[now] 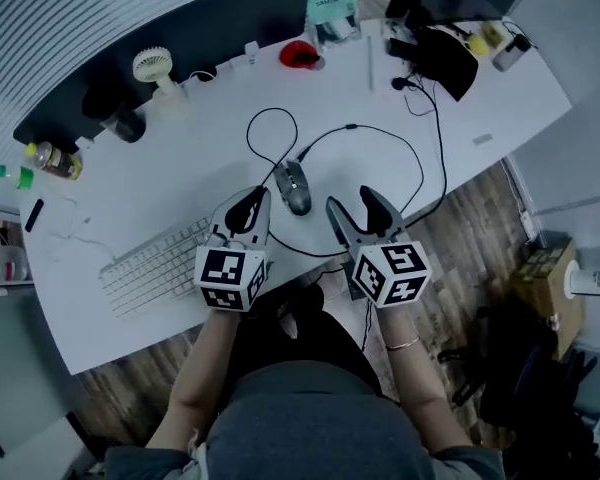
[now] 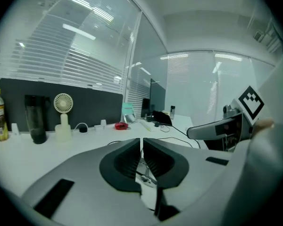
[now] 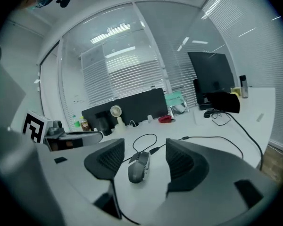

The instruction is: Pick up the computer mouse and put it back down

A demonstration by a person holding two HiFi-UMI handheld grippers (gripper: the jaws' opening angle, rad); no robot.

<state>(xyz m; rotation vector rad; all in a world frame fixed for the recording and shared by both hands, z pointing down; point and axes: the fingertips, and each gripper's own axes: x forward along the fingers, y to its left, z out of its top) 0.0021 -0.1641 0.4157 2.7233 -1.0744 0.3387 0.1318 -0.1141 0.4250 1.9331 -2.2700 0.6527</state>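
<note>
The grey computer mouse (image 1: 294, 186) lies on the white desk (image 1: 200, 168), its black cable looping away behind it. It sits between the tips of my two grippers, touched by neither. My left gripper (image 1: 250, 206) is just to its left, jaws shut with nothing in them (image 2: 142, 147). My right gripper (image 1: 355, 204) is to its right and stands open. In the right gripper view the mouse (image 3: 138, 167) lies just ahead of the open jaws (image 3: 145, 150), with the pads clear of it.
A white keyboard (image 1: 155, 263) lies left of the left gripper near the desk's front edge. At the back stand a small fan (image 1: 155, 68), a black divider panel (image 1: 200, 28), a red object (image 1: 298, 53), a black bag (image 1: 448, 53) and a bottle (image 1: 55, 160). Cables run rightwards.
</note>
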